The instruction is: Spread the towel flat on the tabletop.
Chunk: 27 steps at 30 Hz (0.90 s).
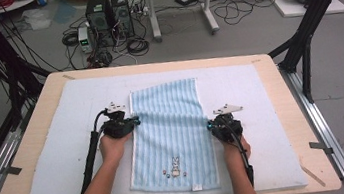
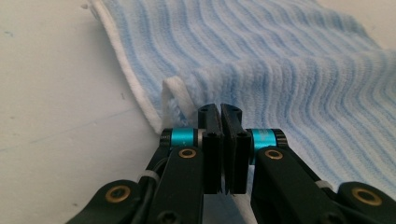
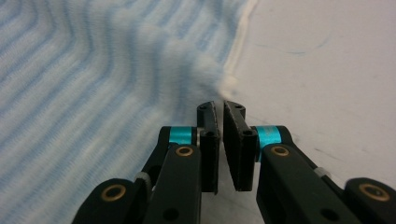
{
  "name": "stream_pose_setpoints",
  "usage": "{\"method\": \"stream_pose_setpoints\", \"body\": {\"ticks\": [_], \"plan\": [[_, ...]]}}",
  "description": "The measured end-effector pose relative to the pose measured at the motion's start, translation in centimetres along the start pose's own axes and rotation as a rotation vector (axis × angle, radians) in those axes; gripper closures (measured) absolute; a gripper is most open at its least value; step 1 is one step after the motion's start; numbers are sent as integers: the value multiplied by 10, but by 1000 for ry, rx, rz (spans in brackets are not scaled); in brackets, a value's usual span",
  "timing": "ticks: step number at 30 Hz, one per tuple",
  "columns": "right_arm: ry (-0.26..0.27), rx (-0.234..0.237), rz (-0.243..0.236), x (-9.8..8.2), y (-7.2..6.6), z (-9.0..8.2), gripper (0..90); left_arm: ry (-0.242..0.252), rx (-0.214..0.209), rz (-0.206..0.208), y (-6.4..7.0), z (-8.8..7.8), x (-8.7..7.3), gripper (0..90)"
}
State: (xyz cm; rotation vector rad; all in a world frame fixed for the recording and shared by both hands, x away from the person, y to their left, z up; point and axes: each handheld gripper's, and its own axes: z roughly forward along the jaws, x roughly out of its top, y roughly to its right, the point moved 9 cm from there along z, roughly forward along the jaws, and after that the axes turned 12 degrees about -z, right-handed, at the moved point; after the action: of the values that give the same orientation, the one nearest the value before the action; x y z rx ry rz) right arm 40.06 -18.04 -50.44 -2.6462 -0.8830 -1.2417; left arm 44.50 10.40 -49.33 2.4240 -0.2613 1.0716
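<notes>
Your left claw [image 1: 135, 120] sits at the left long edge of the blue striped towel [image 1: 174, 132], about midway along it, and in the left gripper view its jaws are pressed together on the white hem, which puckers up into a small loop just beside the tips [image 2: 219, 109]. Your right claw [image 1: 210, 126] meets the towel's right long edge a little nearer to you, and in the right gripper view [image 3: 219, 106] its jaws are pinching the raised fold of cloth at that edge. The towel lies lengthwise on the pale mat [image 1: 57, 157] in the middle of the tabletop [image 1: 15, 183], its rabbit-embroidered end [image 1: 175, 167] near you and its other end far. To the left and right of the towel the mat is bare well out to its borders, and the mat's far strip beyond the towel is bare too.
</notes>
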Motion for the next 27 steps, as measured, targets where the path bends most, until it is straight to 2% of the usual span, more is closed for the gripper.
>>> {"method": "stream_pose_setpoints", "body": {"ticks": [1, 2, 4, 6, 7, 8, 10, 14, 18, 21, 24, 27], "plan": [[2, -6, 4, 0, 2, 0, 854, 3, 9, 3, -2, 0, 1, 869], [-2, -13, 1, -1, 4, -1, 853, 3, 1, -5, -3, 1, 1, 868], [5, 0, 23, -2, 5, -1, 841, -12, -16, -21, -2, 2, -2, 840], [18, 13, 10, 0, 2, -3, 805, -20, -28, -36, -1, 2, -3, 577], [31, 17, 5, 2, 0, -5, 789, -16, -31, -33, 0, 1, -3, 498], [48, 15, -6, 5, 0, -7, 775, -2, -49, -39, 3, -2, -2, 434], [70, 21, -10, 8, -2, -13, 736, 17, -59, -20, 6, -8, -1, 387], [116, 20, -1, 9, -5, -28, 661, 35, -94, 8, 8, -25, -3, 318], [151, 4, -7, 3, -10, -46, 624, 65, -114, -4, 4, -46, -8, 315], [167, 7, -12, -2, -13, -60, 593, 83, -123, 5, 3, -59, -16, 308], [192, 12, -7, -3, -16, -72, 586, 76, -124, 5, 2, -71, -23, 304], [186, 16, -31, -7, -23, -81, 570, 74, -147, -9, 6, -82, -32, 311]]}}
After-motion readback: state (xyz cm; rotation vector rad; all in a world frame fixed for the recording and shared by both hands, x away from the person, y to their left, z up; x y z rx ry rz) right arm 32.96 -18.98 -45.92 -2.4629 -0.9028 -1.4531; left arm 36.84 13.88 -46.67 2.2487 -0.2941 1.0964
